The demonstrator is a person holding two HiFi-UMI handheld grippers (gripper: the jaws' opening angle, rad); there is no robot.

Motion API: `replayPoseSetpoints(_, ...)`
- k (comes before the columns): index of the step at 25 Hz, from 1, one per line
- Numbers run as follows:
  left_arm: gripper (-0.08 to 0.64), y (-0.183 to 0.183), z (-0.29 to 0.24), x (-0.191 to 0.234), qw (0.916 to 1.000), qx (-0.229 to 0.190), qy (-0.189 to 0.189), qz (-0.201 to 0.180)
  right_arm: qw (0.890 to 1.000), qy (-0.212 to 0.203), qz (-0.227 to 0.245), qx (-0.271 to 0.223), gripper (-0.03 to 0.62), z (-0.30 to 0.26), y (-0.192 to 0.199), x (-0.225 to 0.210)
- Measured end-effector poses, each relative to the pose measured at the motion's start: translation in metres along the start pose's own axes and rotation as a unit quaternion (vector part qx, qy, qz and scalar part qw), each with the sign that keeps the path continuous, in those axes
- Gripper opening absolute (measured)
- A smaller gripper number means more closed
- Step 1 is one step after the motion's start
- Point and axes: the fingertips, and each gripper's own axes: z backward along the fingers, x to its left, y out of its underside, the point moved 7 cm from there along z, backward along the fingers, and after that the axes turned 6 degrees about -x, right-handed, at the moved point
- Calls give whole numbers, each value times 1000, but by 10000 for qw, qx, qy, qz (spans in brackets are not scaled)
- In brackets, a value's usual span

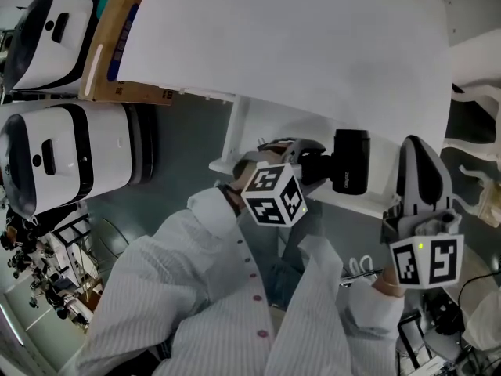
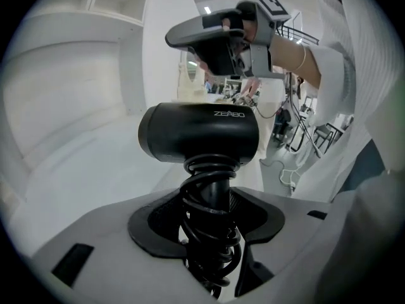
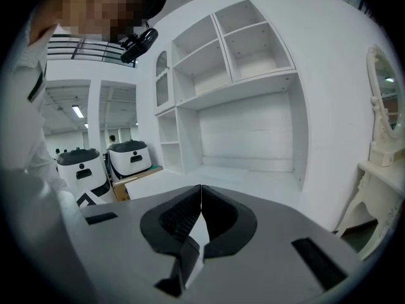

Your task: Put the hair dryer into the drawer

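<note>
Crosswise, hair dryer barrel

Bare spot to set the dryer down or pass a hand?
White tabletop is bare throughout, from the cardboard box at its left edge to its right end. Crowded only at the near edge: hair dryer in the left gripper, right gripper alongside.
</note>
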Motion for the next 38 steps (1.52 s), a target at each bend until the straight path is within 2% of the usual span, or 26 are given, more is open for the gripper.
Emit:
replayPoseSetpoints(3,227,15,-16,-4,9996,231,147,-16,9999,-30,-81,78,11,-2,10,0)
replayPoseSetpoints(6,227,26,-31,-8,9982,487,296,-210,9998,-63,-156,138,11,2,19,2)
replayPoseSetpoints(12,227,53,-56,-1,9902,1091,654,-578,9991,-55,-334,271,11,1,34,2)
replayPoseSetpoints(19,227,73,-88,-3,9823,1520,897,-633,9981,-104,-457,395,11,4,48,-6)
replayPoseSetpoints(27,227,91,-109,-3,9741,1887,875,-890,9974,-107,-585,416,11,2,56,-7)
replayPoseSetpoints(38,227,114,-118,-7,9679,2218,803,-872,9965,-197,-662,465,11,-1,62,-3)
